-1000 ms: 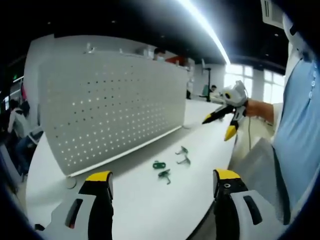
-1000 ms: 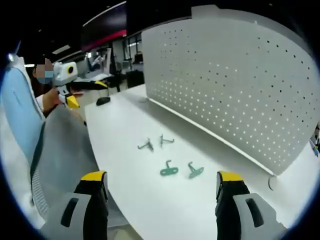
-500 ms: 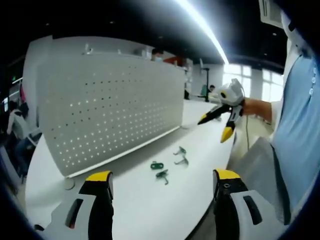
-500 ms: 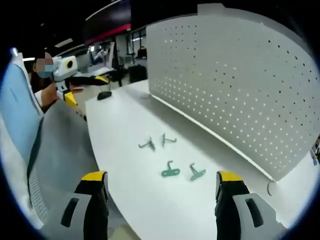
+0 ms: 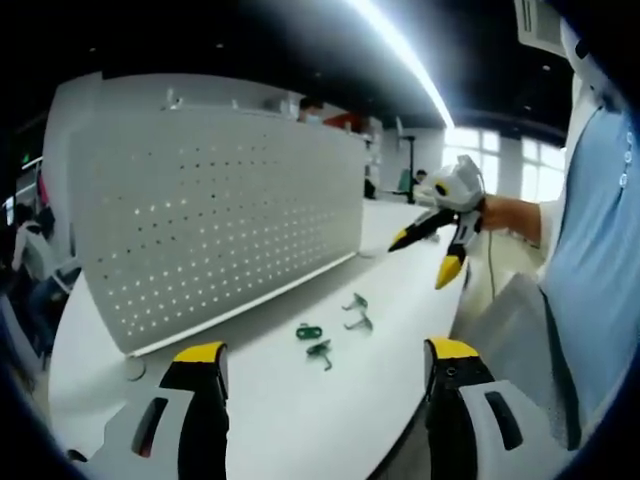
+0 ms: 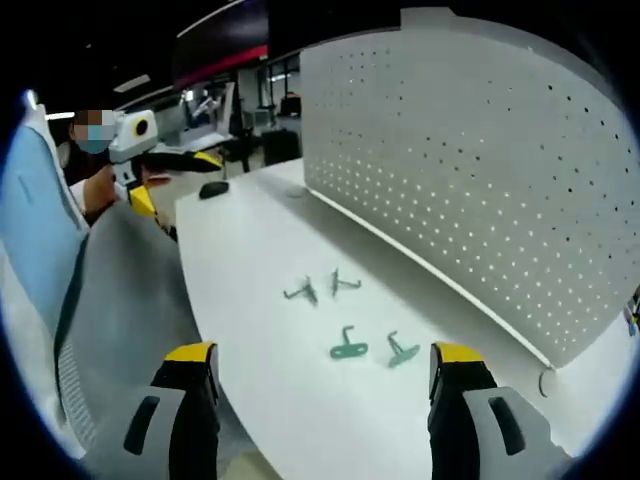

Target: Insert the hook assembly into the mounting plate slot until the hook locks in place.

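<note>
The white perforated mounting plate (image 5: 220, 220) stands upright along the back of the white table (image 5: 300, 410). Two green hooks (image 5: 308, 331) and two grey hooks (image 5: 357, 312) lie loose on the table in front of it. My left gripper (image 5: 326, 350) is open and empty, held above the table's near edge. My right gripper (image 5: 423, 258) hovers open in the air, well to the right of the hooks. In the right gripper view the plate (image 6: 470, 180) fills the right side, with the green hooks (image 6: 375, 349) and grey hooks (image 6: 322, 288) ahead of my open right gripper (image 6: 322, 352). The left gripper (image 6: 175, 181) hangs open at far left.
A grey chair back (image 6: 120, 300) and the person's light blue shirt (image 6: 30, 230) lie close beside the table edge. A small black object (image 6: 212, 189) rests at the table's far end. The table (image 6: 250, 260) is bare between the hooks and the near edge.
Both views have drifted slightly with the hands. The hooks lie where they were, and both grippers stay open and empty.
</note>
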The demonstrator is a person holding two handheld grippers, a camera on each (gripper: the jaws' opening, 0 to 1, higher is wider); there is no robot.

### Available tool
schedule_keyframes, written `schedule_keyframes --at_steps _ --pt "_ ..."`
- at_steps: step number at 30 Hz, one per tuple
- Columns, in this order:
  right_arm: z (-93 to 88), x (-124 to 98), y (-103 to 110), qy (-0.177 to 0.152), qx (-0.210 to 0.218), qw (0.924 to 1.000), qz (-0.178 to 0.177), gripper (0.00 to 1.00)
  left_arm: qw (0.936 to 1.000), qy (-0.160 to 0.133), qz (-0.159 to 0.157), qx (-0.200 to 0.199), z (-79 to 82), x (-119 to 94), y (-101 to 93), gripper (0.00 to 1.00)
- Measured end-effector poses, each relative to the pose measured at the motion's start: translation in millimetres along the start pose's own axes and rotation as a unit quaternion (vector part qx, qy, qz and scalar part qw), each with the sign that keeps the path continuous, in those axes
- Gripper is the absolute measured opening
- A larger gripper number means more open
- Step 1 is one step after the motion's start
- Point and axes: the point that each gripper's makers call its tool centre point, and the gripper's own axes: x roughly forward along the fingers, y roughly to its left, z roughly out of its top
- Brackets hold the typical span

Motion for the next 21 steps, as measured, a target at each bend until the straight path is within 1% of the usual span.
schedule_keyframes --at_steps 4,9,13,17,21 --pt "5.1 6 3 0.001 -0.008 0.9999 0.007 0.87 1.0000 0.001 0.001 -0.002 -1.9 0 0.2 0.82" --pt "15.8 18 6 -0.003 -0.016 0.9996 0.021 0.86 1.0000 -0.002 0.000 -0.003 -2.3 0 -1.3 0.81" --pt "26.3 31 15 -0.007 -0.024 0.9990 0.036 0.85 1.0000 -0.006 -0.001 -0.005 -1.9 1 -2.8 0.81" --pt "33.3 42 22 -0.006 -0.038 0.9980 0.050 0.81 1.0000 -0.006 0.000 -0.007 -4.1 0 -3.8 0.81" --pt "40.0 52 24 -0.004 -0.049 0.9968 0.064 0.78 0.9999 -0.007 -0.001 -0.009 -5.7 -1 -5.4 0.80"
